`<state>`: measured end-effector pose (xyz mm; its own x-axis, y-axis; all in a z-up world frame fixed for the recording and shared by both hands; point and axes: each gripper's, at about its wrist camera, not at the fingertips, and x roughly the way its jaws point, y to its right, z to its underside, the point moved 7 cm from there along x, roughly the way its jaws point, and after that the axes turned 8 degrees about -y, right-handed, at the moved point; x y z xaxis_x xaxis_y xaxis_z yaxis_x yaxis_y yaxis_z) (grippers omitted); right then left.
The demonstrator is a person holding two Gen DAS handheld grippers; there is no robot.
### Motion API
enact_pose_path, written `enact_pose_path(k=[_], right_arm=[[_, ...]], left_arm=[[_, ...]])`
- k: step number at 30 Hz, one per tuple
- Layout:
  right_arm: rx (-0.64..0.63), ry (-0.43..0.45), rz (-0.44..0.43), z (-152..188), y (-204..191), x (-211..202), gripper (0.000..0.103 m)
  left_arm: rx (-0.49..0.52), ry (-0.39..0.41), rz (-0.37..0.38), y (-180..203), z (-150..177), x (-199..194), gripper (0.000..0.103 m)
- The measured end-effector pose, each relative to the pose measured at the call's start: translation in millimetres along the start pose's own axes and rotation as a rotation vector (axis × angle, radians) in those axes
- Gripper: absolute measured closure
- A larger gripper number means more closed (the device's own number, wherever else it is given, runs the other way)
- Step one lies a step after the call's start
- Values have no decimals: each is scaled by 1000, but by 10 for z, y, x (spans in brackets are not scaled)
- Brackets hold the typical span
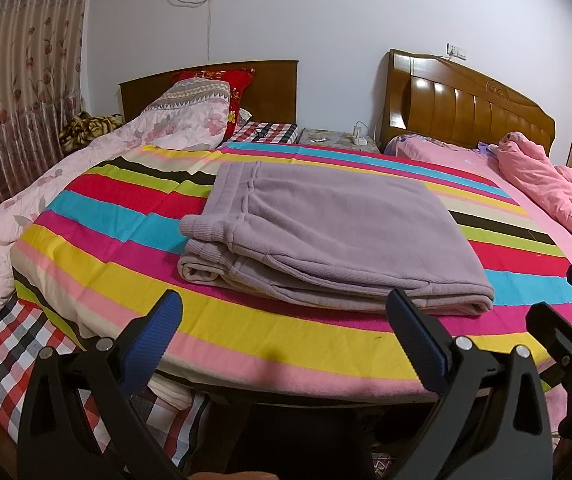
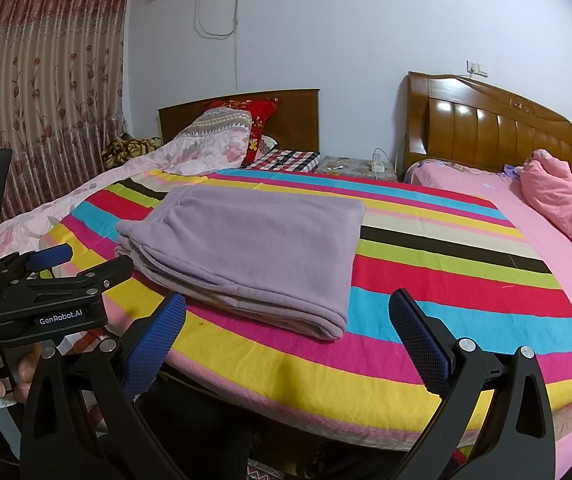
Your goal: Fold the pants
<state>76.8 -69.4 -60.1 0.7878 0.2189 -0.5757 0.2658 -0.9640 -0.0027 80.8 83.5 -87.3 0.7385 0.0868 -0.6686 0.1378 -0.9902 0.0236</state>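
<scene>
My left claw (image 1: 282, 332) and my right claw (image 2: 286, 332) both hang released, fingers spread wide and grasping nothing, just short of the near edge of the bed. The lilac fleece pants (image 1: 326, 232) lie folded into a thick rectangle on the striped sheet (image 1: 134, 264), cuffs to the left, apart from both claws.
</scene>
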Motion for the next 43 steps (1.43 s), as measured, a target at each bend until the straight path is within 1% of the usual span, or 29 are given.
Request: enact_pose_path(k=[18,29,30,32,34,43], right_arm=[[1,-1,-1,-15,16,0,4],[1,-1,-1,-15,16,-4,4],[2,-2,-1,-19,18,-3,4],[2,-2,-1,-20,20,-4,4],[3,-2,-2,-20,26,-2,4],[3,-3,-2,-3,14,-3,4]], left_arm=[[14,2,-16,-34,3,4,1],[19,6,-13,-36,-14,3,1],[18,11,-9,-36,-16,-6,1],[18,50,6,-48,-32,-57,1],[27,71,2,-44,-52,-87,1],[42,66,-3,-28,-66,-75,1]])
